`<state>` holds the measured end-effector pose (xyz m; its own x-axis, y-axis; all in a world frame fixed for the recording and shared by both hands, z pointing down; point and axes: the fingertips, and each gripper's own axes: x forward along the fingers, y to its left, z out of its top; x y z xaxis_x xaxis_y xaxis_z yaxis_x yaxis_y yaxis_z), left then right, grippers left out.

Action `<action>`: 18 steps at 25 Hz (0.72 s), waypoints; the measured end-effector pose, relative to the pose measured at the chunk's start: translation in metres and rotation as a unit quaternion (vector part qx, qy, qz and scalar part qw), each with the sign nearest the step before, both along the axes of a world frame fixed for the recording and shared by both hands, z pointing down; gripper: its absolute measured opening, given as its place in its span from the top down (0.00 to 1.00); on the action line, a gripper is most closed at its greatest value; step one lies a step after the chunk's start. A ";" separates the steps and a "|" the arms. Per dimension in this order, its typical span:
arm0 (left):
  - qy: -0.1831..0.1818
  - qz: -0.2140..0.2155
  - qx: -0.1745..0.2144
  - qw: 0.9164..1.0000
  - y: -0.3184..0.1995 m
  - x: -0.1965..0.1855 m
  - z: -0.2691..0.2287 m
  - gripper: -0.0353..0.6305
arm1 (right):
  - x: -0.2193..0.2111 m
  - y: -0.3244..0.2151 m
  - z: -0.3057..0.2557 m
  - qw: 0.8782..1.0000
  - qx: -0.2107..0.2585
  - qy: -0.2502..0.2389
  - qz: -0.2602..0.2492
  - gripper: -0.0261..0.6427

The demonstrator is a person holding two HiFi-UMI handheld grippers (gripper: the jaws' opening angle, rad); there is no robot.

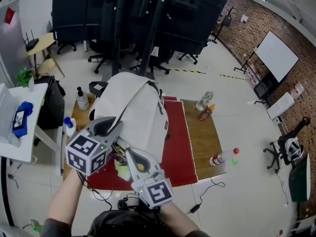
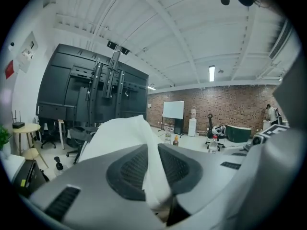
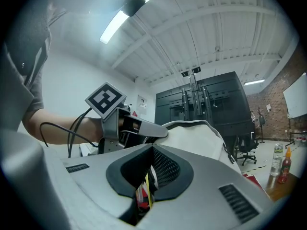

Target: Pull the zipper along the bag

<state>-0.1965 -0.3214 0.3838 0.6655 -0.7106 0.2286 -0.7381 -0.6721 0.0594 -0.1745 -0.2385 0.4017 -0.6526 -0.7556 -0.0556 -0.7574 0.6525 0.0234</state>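
Tightly, left tongs (image 2: 152,163) pinch the bag edge (image 2: 144,133), right tongs (image 3: 149,175) a yellow tab (image 3: 147,195).

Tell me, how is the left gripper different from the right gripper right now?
The left gripper pinches a fold of the white bag; the right gripper pinches a thin yellow and red tab. The left gripper's jaws stand slightly apart around the fabric; the right gripper's jaws are almost together. Both are shut on something, side by side at the bag's near end.
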 end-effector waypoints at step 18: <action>0.060 0.054 -0.030 0.996 -0.003 0.028 -0.027 0.85 | -0.010 -0.033 -0.001 0.997 -0.060 0.028 -0.048 0.86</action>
